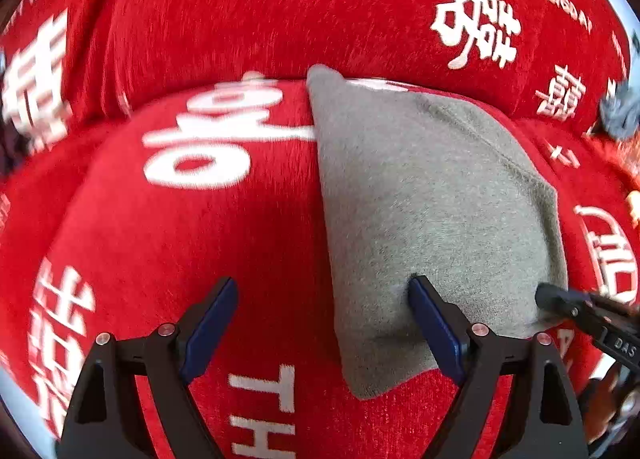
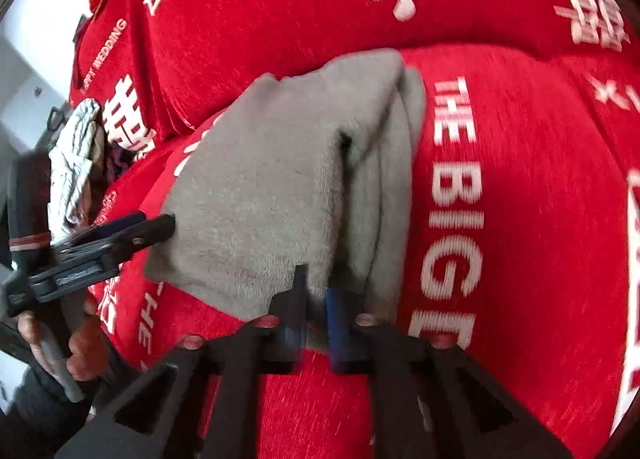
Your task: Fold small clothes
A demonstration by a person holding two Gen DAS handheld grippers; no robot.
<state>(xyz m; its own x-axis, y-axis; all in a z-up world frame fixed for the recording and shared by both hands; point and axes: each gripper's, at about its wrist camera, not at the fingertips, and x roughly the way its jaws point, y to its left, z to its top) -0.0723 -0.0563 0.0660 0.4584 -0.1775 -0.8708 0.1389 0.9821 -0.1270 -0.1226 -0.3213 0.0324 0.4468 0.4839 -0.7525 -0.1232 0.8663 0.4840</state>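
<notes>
A small grey garment (image 1: 432, 195) lies folded on a red cushion printed with white characters (image 1: 180, 219). My left gripper (image 1: 324, 291) is open, its right finger resting on the garment's near part and its left finger over the red fabric. In the right wrist view the garment (image 2: 272, 187) shows several folded layers. My right gripper (image 2: 316, 291) is shut on the garment's near edge. The right gripper also shows at the right edge of the left wrist view (image 1: 560, 299). The left gripper shows at the left of the right wrist view (image 2: 160, 227), touching the garment's left edge.
A second red printed cushion (image 1: 280, 11) rises behind the garment. A crumpled pale cloth (image 2: 78, 155) lies at the left, beside a dark garment. A bluish grey cloth (image 1: 620, 115) sits at the far right edge of the left wrist view.
</notes>
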